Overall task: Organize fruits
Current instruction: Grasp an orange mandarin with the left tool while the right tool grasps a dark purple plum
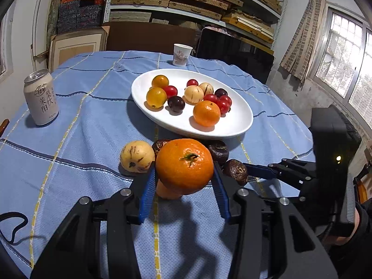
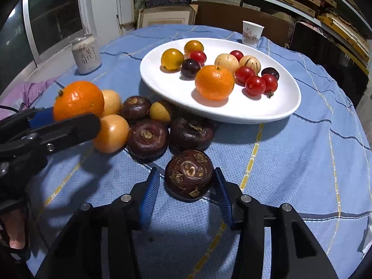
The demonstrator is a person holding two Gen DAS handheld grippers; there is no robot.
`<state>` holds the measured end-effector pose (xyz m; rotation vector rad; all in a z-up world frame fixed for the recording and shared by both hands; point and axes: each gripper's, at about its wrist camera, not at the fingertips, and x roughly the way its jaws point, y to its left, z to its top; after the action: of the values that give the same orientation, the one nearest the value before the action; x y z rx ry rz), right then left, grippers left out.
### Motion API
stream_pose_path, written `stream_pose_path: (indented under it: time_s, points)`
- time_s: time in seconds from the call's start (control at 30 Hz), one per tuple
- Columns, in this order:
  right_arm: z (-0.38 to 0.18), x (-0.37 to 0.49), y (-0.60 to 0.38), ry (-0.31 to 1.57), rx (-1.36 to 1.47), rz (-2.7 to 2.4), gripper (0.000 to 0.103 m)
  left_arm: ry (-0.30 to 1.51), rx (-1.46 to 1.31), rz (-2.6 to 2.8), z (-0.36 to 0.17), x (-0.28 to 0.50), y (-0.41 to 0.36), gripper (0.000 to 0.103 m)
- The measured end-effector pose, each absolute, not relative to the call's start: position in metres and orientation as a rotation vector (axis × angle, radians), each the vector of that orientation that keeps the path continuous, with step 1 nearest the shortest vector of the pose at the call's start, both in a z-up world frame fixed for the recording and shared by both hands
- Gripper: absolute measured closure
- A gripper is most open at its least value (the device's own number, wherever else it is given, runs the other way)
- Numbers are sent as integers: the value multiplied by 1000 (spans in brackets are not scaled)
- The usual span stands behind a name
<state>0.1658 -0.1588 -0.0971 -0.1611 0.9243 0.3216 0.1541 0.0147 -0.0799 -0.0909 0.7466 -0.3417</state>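
Left tongs grip a round orange mandarin, lifted off the blue checked cloth surface. The white oval plate w/ sorted fruit lies straight ahead beyond it, long axis running left-far to right-near. Right tongs straddle a dark brown flattish water chestnut resting on the cloth; right pad touches, left shows a sliver of gap, so not yet clamped. Plate's ahead there too; left looks nearer to dropping.

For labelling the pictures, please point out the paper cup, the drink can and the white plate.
paper cup point(image 1: 182, 55): left wrist view, its front wall.
drink can point(image 1: 41, 97): left wrist view, its printed side.
white plate point(image 2: 267, 111): right wrist view, bare near rim.
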Motion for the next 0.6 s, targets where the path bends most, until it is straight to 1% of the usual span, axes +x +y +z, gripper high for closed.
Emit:
stream_pose_path:
  time_s: [0.6]
  points:
    - [-84,140,-190,874,-58,298,62,748,-73,-345,-80,153,11,58]
